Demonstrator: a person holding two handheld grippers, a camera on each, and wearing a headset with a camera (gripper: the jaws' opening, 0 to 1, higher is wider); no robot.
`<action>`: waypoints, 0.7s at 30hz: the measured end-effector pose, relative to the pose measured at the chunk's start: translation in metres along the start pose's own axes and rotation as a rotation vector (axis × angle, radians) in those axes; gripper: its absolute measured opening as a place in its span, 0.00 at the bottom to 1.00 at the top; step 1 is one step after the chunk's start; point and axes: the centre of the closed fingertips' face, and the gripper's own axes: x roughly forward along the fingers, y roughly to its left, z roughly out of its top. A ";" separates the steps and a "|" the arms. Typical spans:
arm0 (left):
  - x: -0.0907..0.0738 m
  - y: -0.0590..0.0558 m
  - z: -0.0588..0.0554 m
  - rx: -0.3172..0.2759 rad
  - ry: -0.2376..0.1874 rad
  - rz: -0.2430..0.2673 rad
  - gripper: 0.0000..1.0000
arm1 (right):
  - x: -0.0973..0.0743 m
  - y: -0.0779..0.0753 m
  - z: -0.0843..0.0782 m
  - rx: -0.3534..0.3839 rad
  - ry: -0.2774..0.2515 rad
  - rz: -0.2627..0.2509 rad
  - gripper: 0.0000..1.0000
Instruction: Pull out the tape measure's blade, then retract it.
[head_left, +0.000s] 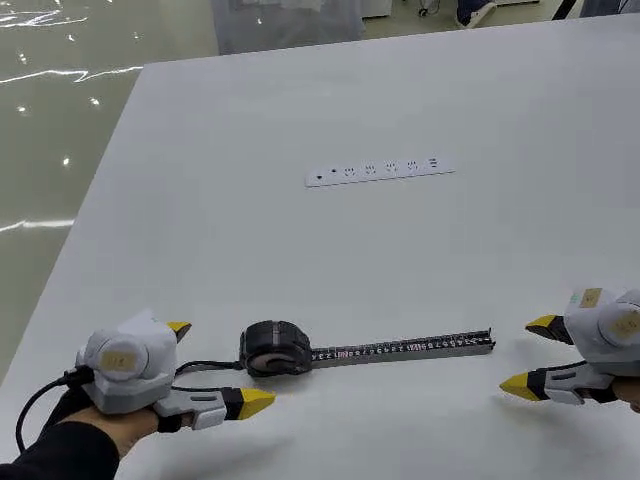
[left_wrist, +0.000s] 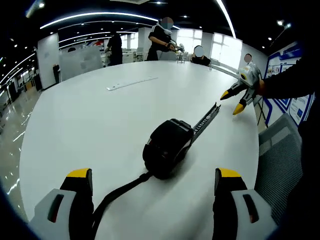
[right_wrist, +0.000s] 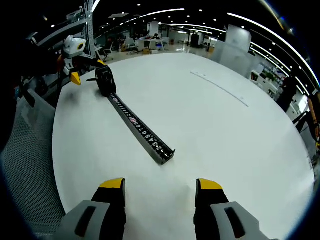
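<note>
A black tape measure (head_left: 274, 348) lies on the white table, its blade (head_left: 402, 349) drawn out to the right with the hook end (head_left: 489, 340) free on the surface. My left gripper (head_left: 216, 365) stands open just left of the case (left_wrist: 167, 146), not touching it; the case's black strap (left_wrist: 120, 192) runs back between the jaws. My right gripper (head_left: 535, 354) is open a short way right of the hook end (right_wrist: 167, 156), holding nothing. In the right gripper view the blade (right_wrist: 137, 127) runs away to the case (right_wrist: 105, 80) and the left gripper (right_wrist: 85, 67).
A white power strip (head_left: 379, 170) lies flat further back on the table. The table's left edge (head_left: 95, 190) drops to a glossy floor. Several people stand beyond the far side (left_wrist: 165, 37). A mesh chair (left_wrist: 280, 150) sits off the table's edge.
</note>
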 end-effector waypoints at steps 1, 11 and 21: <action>-0.003 0.000 -0.002 -0.001 -0.002 0.005 0.99 | -0.004 0.003 -0.001 0.006 -0.005 -0.004 0.53; -0.030 0.010 -0.019 -0.090 -0.031 0.076 0.99 | -0.026 0.011 -0.010 0.045 -0.040 -0.035 0.65; -0.054 0.010 -0.032 -0.107 -0.026 0.093 0.99 | -0.046 0.017 -0.021 0.064 -0.072 -0.057 0.74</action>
